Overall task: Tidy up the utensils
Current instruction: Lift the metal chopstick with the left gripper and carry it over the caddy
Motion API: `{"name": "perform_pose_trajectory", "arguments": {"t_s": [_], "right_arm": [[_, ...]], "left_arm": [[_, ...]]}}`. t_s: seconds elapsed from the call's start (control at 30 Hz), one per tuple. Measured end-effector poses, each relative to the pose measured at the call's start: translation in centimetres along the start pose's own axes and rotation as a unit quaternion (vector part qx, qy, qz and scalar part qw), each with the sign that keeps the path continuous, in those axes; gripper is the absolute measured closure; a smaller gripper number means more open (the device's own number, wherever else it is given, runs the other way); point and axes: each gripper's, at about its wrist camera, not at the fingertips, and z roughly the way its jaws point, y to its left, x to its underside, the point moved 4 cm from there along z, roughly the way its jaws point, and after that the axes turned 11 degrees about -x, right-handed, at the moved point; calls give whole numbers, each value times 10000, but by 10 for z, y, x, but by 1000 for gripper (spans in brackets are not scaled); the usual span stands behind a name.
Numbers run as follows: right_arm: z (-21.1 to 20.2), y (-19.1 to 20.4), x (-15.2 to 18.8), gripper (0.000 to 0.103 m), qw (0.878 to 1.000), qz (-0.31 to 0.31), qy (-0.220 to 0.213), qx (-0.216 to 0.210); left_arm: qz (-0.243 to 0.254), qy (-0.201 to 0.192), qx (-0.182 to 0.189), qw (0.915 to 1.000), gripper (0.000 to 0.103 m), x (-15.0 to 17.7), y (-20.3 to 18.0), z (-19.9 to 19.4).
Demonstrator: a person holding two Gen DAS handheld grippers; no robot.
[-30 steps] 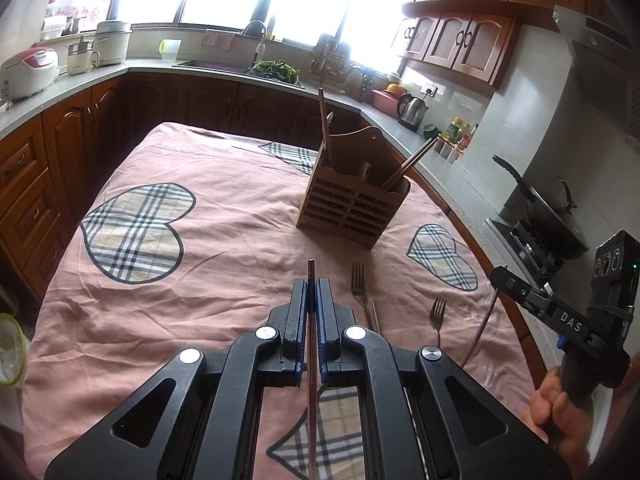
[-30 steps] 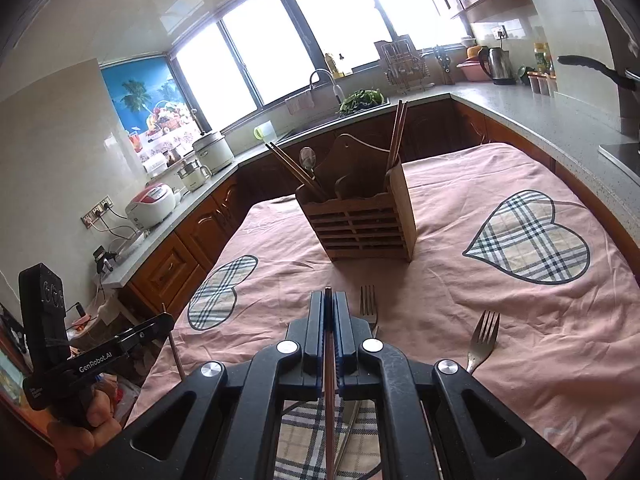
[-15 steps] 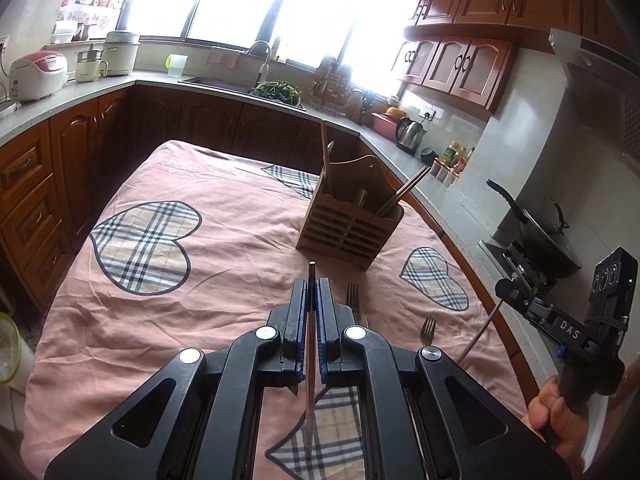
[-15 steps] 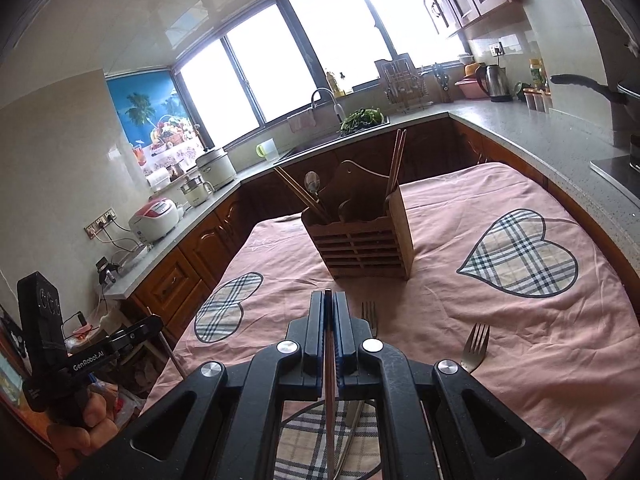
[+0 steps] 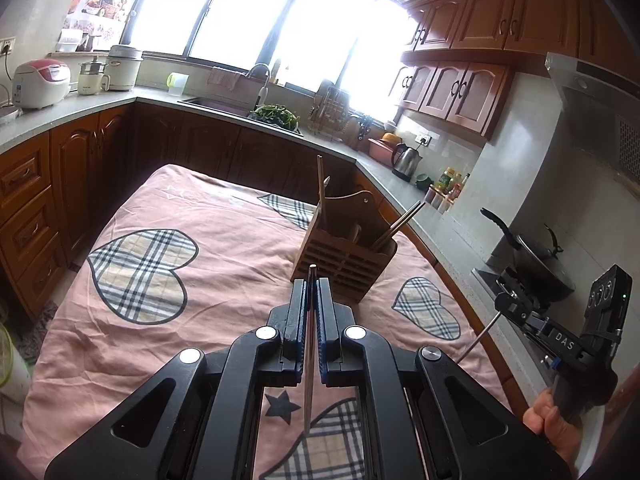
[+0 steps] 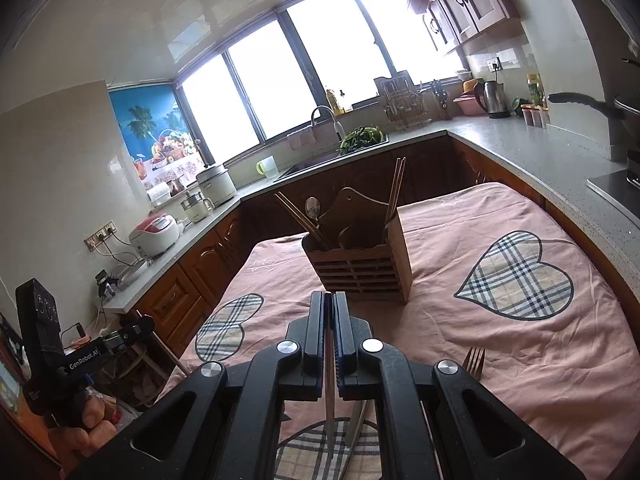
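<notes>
place: home kitchen | signs: sink (image 5: 224,105), wooden cabinets (image 5: 456,88), kettle (image 5: 407,162), rice cooker (image 5: 40,83), stove pan (image 5: 536,256)

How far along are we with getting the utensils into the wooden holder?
Partly done: the wooden holder already has chopsticks and a spoon standing in it. In hand: the left gripper and right gripper each clamp one chopstick. Left: those two, plus a fork lying on the pink cloth.

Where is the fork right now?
In the right wrist view, the fork lies on the pink tablecloth at the lower right, just beside the right gripper, nearer the camera than the wooden utensil holder.
</notes>
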Motion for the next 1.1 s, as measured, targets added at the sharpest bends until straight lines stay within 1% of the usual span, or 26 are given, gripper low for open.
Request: {"name": "perform_pose_trajectory", "arguments": {"t_s": [0.5, 0.77, 1.1], "right_arm": [[13, -17, -26, 99, 9997, 110, -236, -3], [20, -22, -48, 99, 9991, 114, -400, -17], [27, -34, -82, 99, 9976, 167, -672, -4]], "left_arm": [[-127, -203, 120, 9996, 99, -32, -6, 18], [-134, -400, 160, 9990, 99, -56, -14, 27], [-174, -576, 180, 9980, 99, -88, -23, 47]]}}
